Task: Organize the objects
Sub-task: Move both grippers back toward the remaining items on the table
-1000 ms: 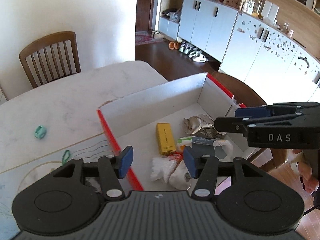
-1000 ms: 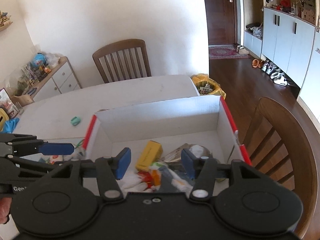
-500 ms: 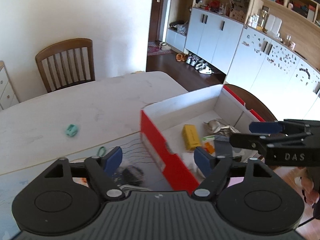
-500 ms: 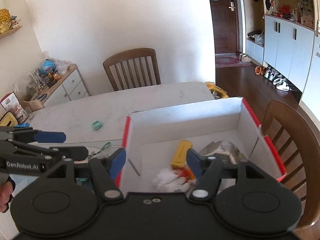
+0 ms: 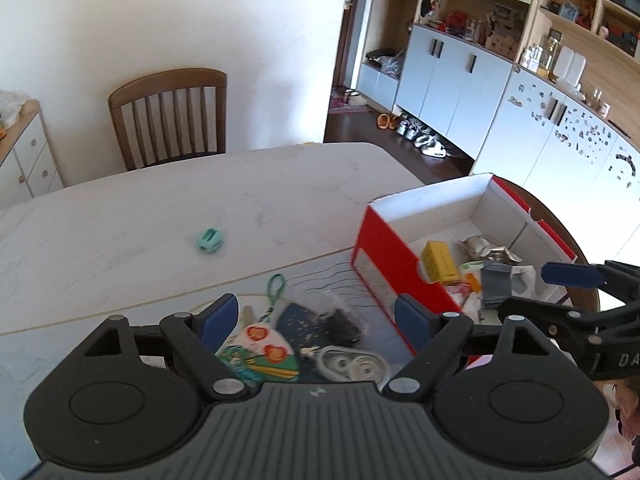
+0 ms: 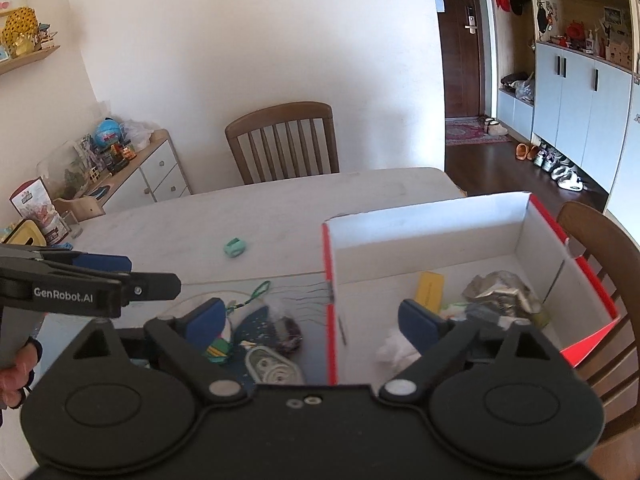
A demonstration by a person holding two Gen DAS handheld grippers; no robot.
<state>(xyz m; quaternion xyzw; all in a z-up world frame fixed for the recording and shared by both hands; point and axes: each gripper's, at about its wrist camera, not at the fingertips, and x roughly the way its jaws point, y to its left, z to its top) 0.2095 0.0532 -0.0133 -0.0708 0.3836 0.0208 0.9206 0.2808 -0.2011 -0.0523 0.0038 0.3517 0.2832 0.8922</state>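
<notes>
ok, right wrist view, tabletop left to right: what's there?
Left gripper → small teal object → dark fuzzy item → red-and-white box → yellow pack → crumpled foil.

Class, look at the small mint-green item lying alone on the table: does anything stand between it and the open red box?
Nothing visible does. Bare table lies between the mint-green item and the red box; only the box's own side wall must be cleared.
</notes>
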